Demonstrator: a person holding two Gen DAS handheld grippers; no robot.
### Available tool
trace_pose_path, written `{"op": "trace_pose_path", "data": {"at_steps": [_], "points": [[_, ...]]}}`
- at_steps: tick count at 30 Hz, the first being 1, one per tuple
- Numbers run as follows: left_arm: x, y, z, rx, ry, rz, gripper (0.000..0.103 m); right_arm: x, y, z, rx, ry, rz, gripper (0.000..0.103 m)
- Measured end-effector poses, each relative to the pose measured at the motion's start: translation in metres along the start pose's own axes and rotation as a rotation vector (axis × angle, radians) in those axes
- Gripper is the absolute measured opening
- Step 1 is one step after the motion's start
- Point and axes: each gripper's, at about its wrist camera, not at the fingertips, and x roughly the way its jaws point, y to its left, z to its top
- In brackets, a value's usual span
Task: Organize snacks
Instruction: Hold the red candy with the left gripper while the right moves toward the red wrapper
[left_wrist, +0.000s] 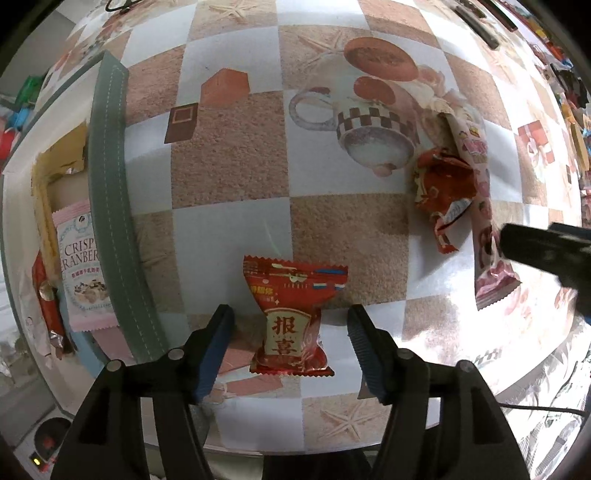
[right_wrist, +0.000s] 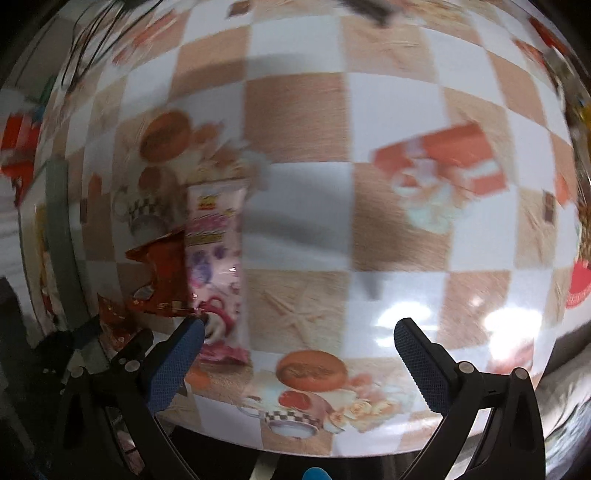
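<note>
- Left wrist view: the left gripper (left_wrist: 290, 325) points down at the checkered tablecloth (left_wrist: 229, 166), jaws parted, and the red snack packet (left_wrist: 291, 317) lies flat on the cloth between the fingers with clear space on both sides. Nothing is gripped.
- Same view, left edge: a grey-green box (left_wrist: 110, 206) with stitched rim holds a pink cranberry crisp packet (left_wrist: 83, 266), with other wrappers around it that are hard to make out.
- Same view, right side: a crumpled red wrapper (left_wrist: 441, 184) lies against a long pink snack packet (left_wrist: 484, 206), and the dark tip of the right gripper (left_wrist: 543, 251) pokes in just beside that pink packet.
- Right wrist view, blurred: the right gripper (right_wrist: 299, 332) stands wide open over the tablecloth (right_wrist: 295, 122), empty between its fingers.
- Its left fingertip (right_wrist: 192, 328) overlaps the lower end of the long pink snack packet (right_wrist: 218, 258); the crumpled red wrapper (right_wrist: 159, 273) is just left of it, the box rim (right_wrist: 59, 221) further left.
</note>
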Motion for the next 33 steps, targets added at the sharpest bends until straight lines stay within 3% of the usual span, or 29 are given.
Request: {"op": "trace_pose_path", "data": {"at_steps": [5, 10, 14, 26, 33], "points": [[0.002, -0.003, 0.003, -0.01, 0.008, -0.001, 0.068, 0.014, 0.011, 0.018, -0.032, 0.024, -0.101, 0.103], [0.004, -0.005, 0.004, -0.01, 0.008, -0.003, 0.069, -0.004, -0.012, 0.044, 0.029, -0.038, -0.198, 0.103], [0.005, -0.007, 0.005, -0.008, 0.009, -0.002, 0.071, -0.018, -0.03, 0.054, 0.089, -0.063, -0.179, 0.103], [0.008, -0.009, 0.006, -0.013, 0.011, 0.0, 0.074, -0.011, -0.065, 0.059, 0.076, -0.035, -0.159, 0.103], [0.007, -0.011, 0.004, -0.011, 0.004, 0.0, 0.076, 0.001, -0.049, 0.047, 0.048, -0.01, -0.147, 0.103]]}}
